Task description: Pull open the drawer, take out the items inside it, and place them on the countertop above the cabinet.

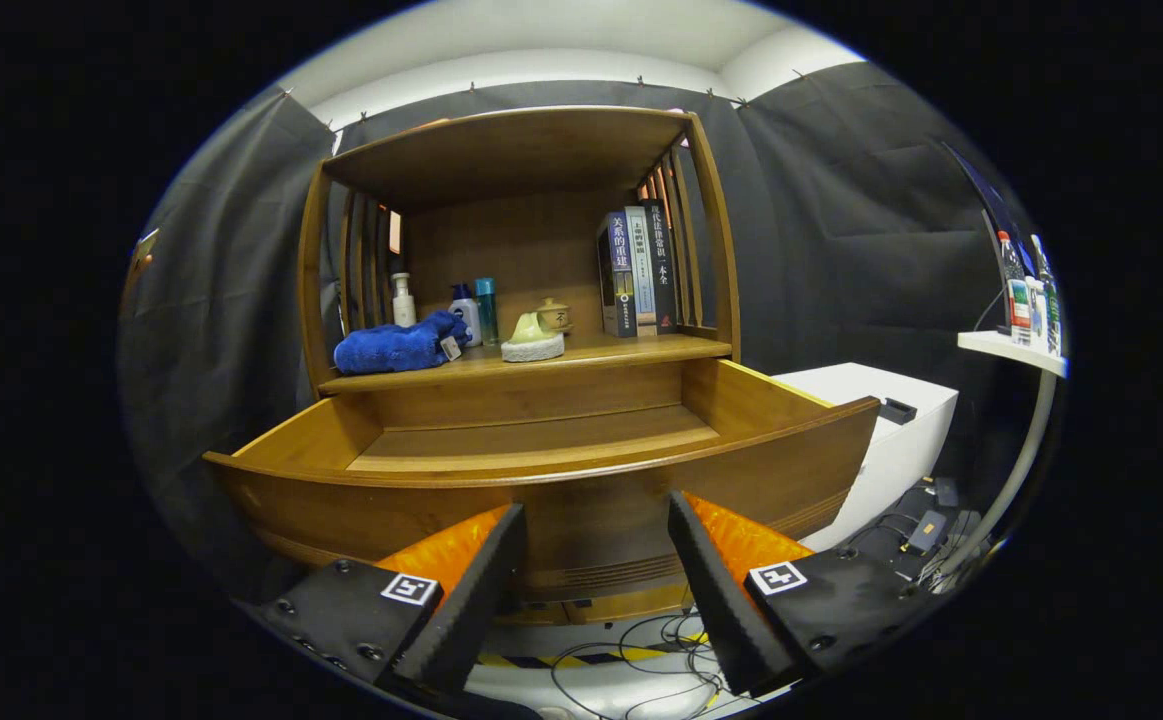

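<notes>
Gripper view, tongs: your gripper (596, 560) sits low in the centre of the frame, fingers spread wide apart with nothing between them.

Gripper view, drawer: the curved brown wooden drawer (541, 500) is pulled out across the middle of the frame, its front panel just beyond your fingertips. The floor of it that shows is bare smooth board; I see no item left in it, though the front wall hides the nearest strip.

Gripper view, countertop: the flat wooden countertop (631, 350) lies above the drawer, centre of the frame. On it, left to right: a crumpled blue plush towel (396, 348), a white pump bottle (402, 300), a teal cylinder bottle (486, 310), a pale green rounded ceramic piece on a white cloth pad (531, 340), a small tan clay teapot (553, 314), and upright hardback books (636, 270).

Step in hand: the emptying looks done or nearly so. Tip your tongs down over the front wall to check the hidden strip before you leave it.

Handling: the towel is soft and will bunch; the ceramics are hard and slick, so pinch squarely.
</notes>
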